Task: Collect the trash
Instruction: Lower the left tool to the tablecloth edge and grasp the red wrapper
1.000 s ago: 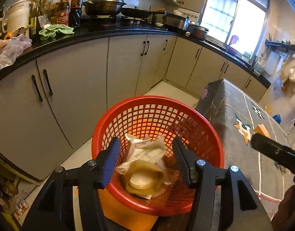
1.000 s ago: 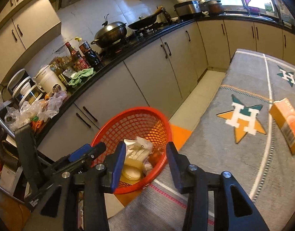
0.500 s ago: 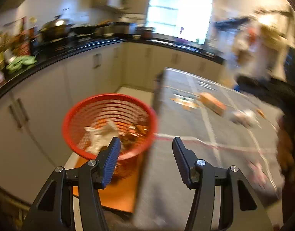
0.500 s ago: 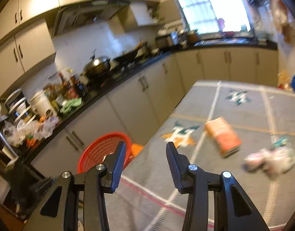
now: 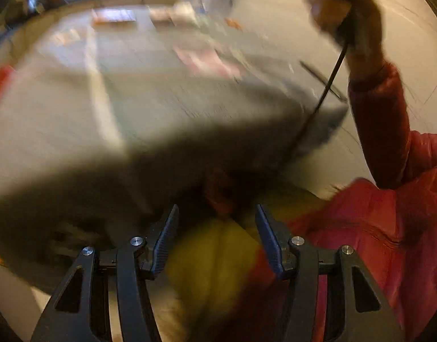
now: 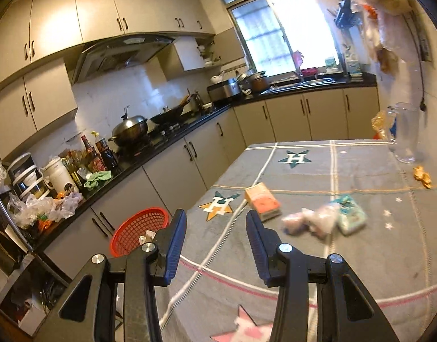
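In the right wrist view my right gripper (image 6: 216, 222) is open and empty above the near part of the grey table (image 6: 318, 256). Ahead on the cloth lie an orange carton (image 6: 262, 201), a crumpled clear bag (image 6: 312, 220), a teal packet (image 6: 350, 214) and an orange scrap (image 6: 423, 175). The red mesh basket (image 6: 140, 229) with trash in it stands on the floor left of the table. The left wrist view is heavily blurred; my left gripper (image 5: 217, 219) is open and empty, low by the table's near edge.
A clear glass jug (image 6: 405, 132) stands at the table's far right. The black counter (image 6: 104, 176) with bottles, a wok and bags runs along the left. In the left wrist view the person's red sleeve (image 5: 389, 148) fills the right side.
Both grippers have swung right, away from the red basket and toward the table. The left view now points at the table's near edge and the person's sleeve. Both stay open and empty.
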Available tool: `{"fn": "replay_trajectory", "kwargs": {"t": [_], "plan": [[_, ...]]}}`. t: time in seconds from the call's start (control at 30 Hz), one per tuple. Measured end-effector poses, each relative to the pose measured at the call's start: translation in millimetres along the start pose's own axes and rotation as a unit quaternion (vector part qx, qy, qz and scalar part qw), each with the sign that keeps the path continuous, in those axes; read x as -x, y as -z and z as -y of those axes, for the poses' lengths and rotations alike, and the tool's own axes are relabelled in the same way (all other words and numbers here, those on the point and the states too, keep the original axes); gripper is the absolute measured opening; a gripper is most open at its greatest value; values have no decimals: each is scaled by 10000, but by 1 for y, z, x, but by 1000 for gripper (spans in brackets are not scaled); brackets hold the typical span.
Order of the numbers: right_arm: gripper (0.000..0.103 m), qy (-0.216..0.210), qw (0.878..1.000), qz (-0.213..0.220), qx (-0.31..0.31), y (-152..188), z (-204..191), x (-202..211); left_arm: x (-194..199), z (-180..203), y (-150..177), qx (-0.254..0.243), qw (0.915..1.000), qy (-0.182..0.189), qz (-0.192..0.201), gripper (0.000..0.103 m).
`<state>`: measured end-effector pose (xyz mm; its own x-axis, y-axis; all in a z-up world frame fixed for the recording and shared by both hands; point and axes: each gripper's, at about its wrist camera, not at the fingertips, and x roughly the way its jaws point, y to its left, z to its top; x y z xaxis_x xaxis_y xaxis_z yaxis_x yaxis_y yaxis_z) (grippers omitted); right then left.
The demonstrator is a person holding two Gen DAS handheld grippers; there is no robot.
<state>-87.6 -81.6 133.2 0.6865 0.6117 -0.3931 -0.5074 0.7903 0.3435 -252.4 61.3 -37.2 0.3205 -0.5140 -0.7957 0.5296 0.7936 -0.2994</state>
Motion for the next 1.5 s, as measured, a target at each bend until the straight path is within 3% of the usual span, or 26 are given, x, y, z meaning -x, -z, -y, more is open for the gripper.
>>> {"fn": "replay_trajectory", "kwargs": {"t": [0.07, 0.13, 0.2, 0.47, 0.7, 0.97, 1.13, 1.2, 1.5], "plan": [[47, 50, 10000, 57, -36, 1, 4, 11, -26, -3, -3, 117, 9997, -34, -191, 53], [47, 126, 9999, 90, -38, 2, 9, 21, -51, -9, -7, 375, 9985, 38, -400, 42], [47, 222, 9997, 122, -69, 2, 16, 30, -69, -15, -11, 526, 9972, 95, -525, 42], [47, 391, 9985, 222, -327, 5, 42, 51, -100, 8, -16, -254, 9966, -716, -302, 41], [47, 382, 9977, 240, -497, 11, 50, 62, -133, 24, -2, -572, 9940, -809, -465, 40], [47, 378, 9975, 345, -494, 16, 49, 81, -143, 33, 1, -742, 9905, -1056, -476, 40], [47, 351, 9974, 366, -510, 18, 48, 89, -125, 40, 6, -839, 9881, -1264, -238, 40], [47, 347, 9973, 398, -511, 18, 47, 93, -113, 36, 11, -769, 9887, -1282, -96, 40], [49, 239, 9975, 466, -473, 21, 38, 103, -85, -12, 24, 511, 9944, -855, 362, 40]]}}
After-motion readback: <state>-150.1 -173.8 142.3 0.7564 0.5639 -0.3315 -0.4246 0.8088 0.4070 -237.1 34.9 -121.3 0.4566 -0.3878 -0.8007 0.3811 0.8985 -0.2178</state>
